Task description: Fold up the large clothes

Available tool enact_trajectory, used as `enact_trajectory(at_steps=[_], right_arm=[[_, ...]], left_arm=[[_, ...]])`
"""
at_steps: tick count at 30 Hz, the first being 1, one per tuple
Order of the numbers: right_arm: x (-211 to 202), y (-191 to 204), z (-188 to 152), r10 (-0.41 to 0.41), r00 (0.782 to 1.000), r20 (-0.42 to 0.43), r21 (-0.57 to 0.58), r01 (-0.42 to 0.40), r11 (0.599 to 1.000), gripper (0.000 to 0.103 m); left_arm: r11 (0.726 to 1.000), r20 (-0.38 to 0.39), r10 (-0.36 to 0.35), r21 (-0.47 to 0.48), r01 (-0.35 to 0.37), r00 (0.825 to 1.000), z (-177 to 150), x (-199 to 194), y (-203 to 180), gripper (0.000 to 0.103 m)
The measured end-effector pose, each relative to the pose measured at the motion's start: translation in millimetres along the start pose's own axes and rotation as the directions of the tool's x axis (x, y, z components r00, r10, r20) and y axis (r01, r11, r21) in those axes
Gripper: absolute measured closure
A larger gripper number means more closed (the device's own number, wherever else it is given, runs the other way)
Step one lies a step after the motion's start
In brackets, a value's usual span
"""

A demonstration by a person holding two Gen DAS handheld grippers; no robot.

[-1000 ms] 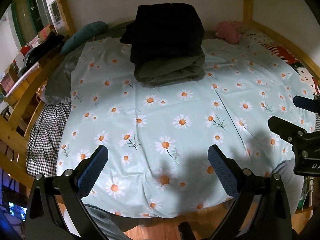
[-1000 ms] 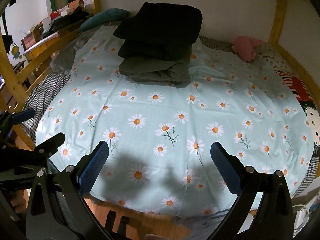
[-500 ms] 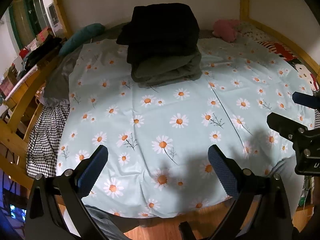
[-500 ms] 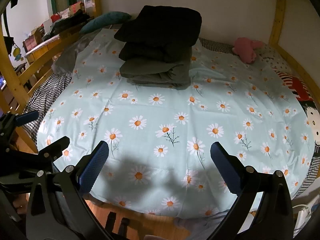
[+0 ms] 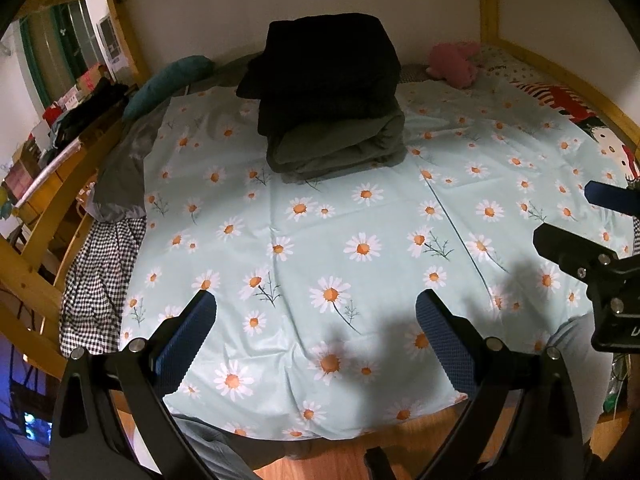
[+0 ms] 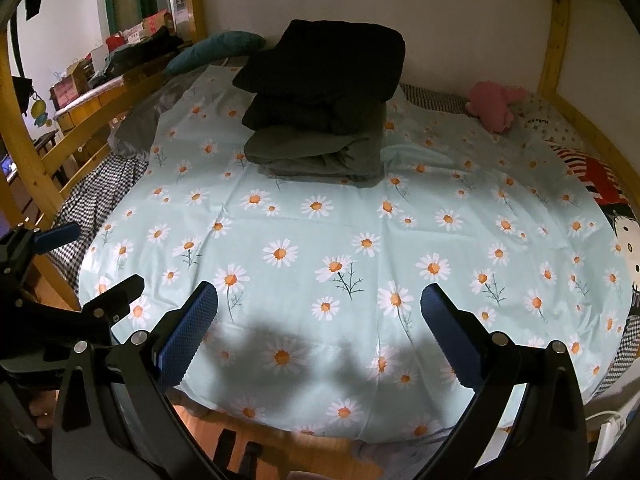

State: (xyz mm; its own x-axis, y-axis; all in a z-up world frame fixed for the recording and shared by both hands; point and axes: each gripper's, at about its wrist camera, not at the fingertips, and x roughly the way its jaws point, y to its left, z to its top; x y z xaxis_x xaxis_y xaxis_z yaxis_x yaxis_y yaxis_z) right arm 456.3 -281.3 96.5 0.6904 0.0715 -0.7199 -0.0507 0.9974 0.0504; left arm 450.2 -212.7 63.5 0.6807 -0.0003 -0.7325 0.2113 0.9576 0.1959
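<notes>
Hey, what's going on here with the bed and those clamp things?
A person is holding two handheld grippers over a bed, partway through folding large clothes. The left gripper and the right gripper are both open and hold nothing, hovering above the near edge of the daisy-print sheet. At the far side sits a stack of folded clothes, black pieces on top of a grey one. A pink plush toy lies by the wall. No garment is spread out for folding right now.

Folded clothes in one stack at the far side of the bed

A thick black folded garment (image 5: 326,68) lay on top of a grey-green folded garment (image 5: 340,148). The black one was a little askew and overhung the lower one at the left. Both rested flat on the daisy-print light blue sheet (image 5: 360,248).
</notes>
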Motion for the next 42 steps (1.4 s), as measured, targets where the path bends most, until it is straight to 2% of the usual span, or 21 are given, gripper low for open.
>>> enact_trajectory(at_steps=[4,11,13,20,26,33,42], right_arm=[[0,1,0,0.003,1.000,0.003,-0.001,-0.003,1.000,0.003],[-1,4,-1,0.010,1.000,0.005,0.003,-0.010,1.000,0.003],[-2,4,-1,0.012,1.000,0.009,0.007,-0.012,1.000,0.003],[-1,-4,-2,0.060,0.998,0.011,0.045,-0.061,0.997,0.003],[0,-3,-4,0.055,0.998,0.013,0.044,-0.055,0.998,0.003],[0,-6,-5,0.047,0.999,0.015,0.045,-0.047,0.998,0.003],[1,-8,-8,0.080,0.997,0.013,0.064,-0.081,0.995,0.003]], left_arm=[[1.000,0.022,0.009,-0.003,-0.009,1.000,0,-4,0,0.004],[1.000,0.023,-0.007,-0.004,0.007,1.000,1,-4,-1,0.005],[1.000,0.026,0.014,-0.008,-0.014,1.000,1,-3,-1,0.005],[1.000,0.025,0.012,-0.014,-0.011,1.000,1,-1,1,0.005],[0.999,0.021,0.003,-0.034,-0.002,1.000,1,0,3,0.005],[0.996,0.023,0.080,-0.033,-0.079,0.997,1,1,1,0.004],[1.000,0.024,0.018,-0.024,-0.018,1.000,1,0,1,0.005]])
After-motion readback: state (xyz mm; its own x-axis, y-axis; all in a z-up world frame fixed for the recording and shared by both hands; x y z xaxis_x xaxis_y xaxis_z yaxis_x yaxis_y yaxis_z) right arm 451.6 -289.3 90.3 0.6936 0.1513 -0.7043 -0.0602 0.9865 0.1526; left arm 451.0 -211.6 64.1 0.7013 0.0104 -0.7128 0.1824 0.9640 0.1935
